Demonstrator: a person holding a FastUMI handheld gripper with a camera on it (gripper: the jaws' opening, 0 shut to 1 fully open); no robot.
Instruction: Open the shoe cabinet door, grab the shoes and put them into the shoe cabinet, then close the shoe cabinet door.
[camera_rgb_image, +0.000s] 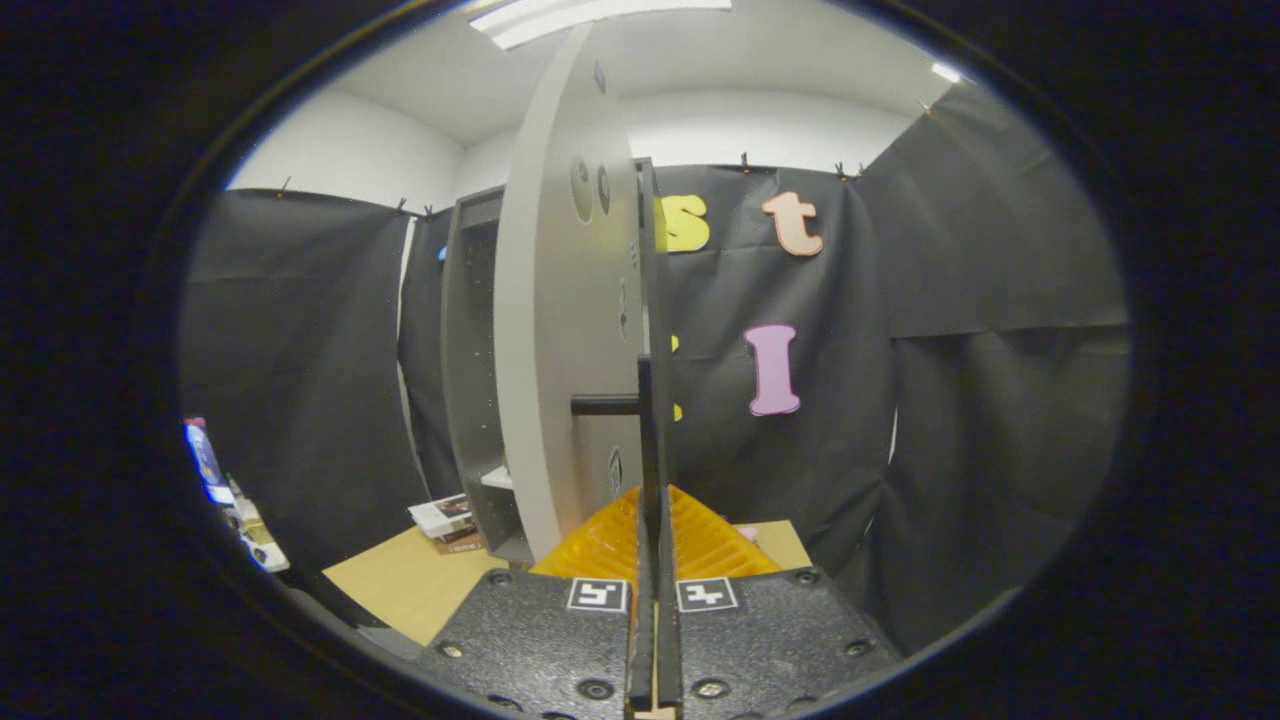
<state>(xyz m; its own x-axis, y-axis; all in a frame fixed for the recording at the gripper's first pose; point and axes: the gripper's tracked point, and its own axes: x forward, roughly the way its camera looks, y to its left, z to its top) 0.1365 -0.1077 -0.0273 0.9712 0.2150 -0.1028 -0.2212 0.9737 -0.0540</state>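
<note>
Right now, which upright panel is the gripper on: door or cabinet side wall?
The door, the pale panel seen edge-on, its dark edge pinched between the gripper fingers. The cabinet side wall stands beyond it, untouched.

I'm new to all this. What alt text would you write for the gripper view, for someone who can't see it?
The gripper, its jaws closed on the thin edge of an open cabinet door, holds that door swung out edge-on. A dark handle juts from the door's pale face, and the open shoe cabinet stands behind on a wooden table.
</note>
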